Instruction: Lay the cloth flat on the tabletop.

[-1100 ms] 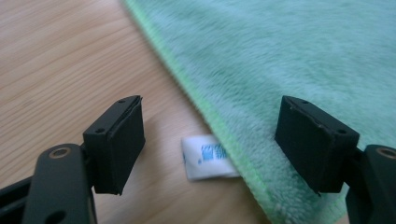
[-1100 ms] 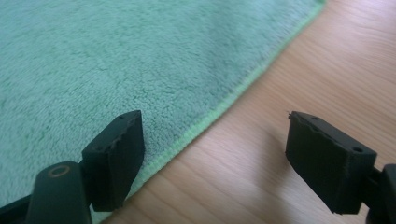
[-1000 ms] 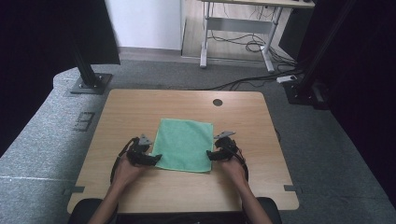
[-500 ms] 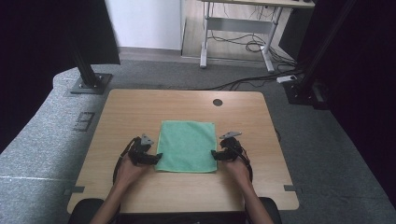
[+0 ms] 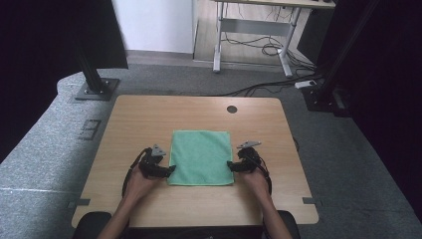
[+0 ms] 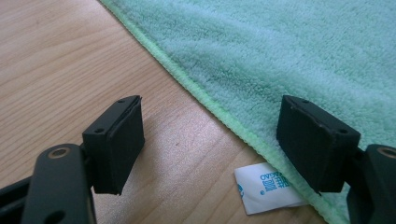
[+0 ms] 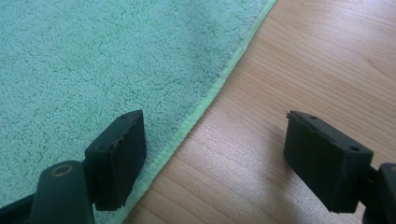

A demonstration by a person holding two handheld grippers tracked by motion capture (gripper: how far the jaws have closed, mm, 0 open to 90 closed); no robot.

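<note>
Soft, light, floppy green cloth [image 5: 201, 157] lying flat mid-table [image 5: 149, 119], best pinched at its stitched near corners, one beside the white label [image 6: 266, 186], with left gripper [image 5: 169, 171] and right gripper [image 5: 230, 166] both wide and empty, straddling its side hems.

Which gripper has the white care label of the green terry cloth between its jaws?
The left gripper: the white printed label sticks out from the green terry cloth hem between its open jaws. The right gripper straddles plain hem only.
</note>
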